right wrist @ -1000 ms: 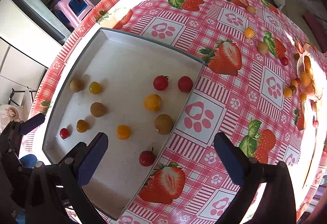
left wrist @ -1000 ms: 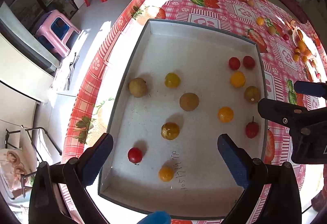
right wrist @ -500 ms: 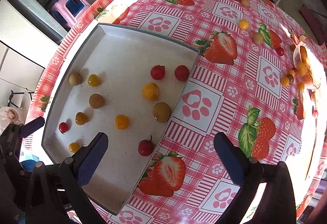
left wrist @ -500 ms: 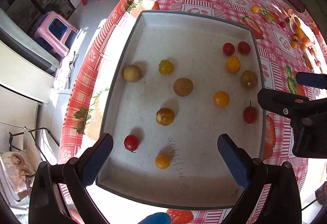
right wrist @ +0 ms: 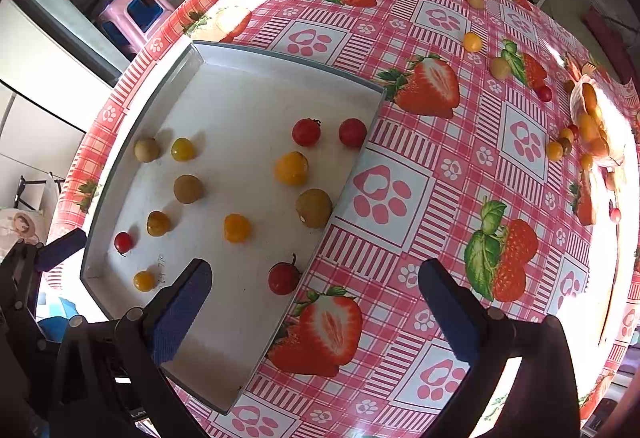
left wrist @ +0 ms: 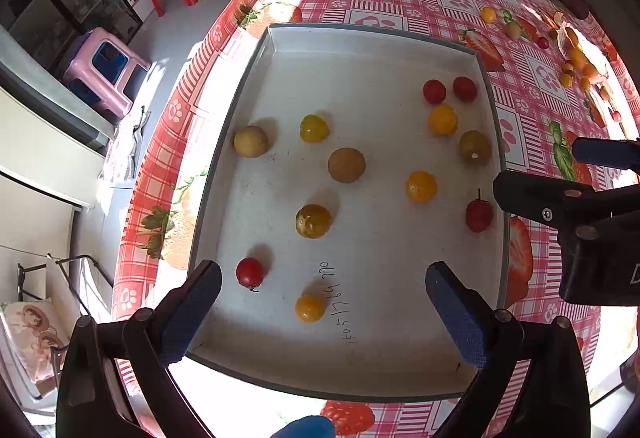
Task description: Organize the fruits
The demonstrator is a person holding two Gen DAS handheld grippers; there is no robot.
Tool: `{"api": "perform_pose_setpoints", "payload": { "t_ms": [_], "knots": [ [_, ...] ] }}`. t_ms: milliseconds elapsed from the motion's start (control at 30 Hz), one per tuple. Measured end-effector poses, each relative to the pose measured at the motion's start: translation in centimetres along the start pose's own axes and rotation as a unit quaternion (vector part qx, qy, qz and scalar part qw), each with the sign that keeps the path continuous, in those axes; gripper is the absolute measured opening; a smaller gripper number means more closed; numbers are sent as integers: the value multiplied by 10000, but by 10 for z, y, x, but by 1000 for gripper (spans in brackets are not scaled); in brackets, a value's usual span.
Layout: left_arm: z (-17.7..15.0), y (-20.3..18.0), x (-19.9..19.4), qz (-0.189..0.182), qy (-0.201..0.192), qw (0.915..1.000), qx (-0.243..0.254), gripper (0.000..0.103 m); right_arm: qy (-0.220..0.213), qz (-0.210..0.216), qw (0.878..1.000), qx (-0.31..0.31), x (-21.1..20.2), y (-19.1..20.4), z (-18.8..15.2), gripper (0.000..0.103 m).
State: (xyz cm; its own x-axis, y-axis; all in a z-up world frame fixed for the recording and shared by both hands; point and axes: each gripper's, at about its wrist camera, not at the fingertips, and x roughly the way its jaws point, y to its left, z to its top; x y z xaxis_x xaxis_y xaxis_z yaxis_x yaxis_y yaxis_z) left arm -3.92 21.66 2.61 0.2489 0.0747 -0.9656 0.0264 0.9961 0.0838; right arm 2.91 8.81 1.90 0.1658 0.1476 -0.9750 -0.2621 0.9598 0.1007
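Both the left gripper (left wrist: 322, 312) and right gripper (right wrist: 316, 312) hover fingers apart, empty, over the tray (left wrist: 372, 38), seemingly choosing among fruit strewn toward 12 o'clock.

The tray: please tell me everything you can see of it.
The tray is a shallow rectangular one with low grey walls and a pale, slightly scuffed floor; it looks like metal or plastic. It lies flat on the tablecloth, near the table's edge. Handwritten digits mark the floor at the near end. Twelve small fruits lie scattered and apart inside: four red, five yellow or orange, three brownish. Both grippers hover open near its near end and neither touches it.
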Motion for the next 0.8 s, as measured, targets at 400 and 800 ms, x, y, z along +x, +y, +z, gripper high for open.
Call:
{"api": "perform_pose_setpoints", "payload": {
  "t_ms": [400,800],
  "knots": [
    [-3,-2,-1,-6,3,10000,69,103,-27,11,10000,-4,-2,3,-1,103],
    [-2,-1,0,-7,-3,10000,77,103,-24,13,10000,-25,-2,6,-1,103]
  ]
}}
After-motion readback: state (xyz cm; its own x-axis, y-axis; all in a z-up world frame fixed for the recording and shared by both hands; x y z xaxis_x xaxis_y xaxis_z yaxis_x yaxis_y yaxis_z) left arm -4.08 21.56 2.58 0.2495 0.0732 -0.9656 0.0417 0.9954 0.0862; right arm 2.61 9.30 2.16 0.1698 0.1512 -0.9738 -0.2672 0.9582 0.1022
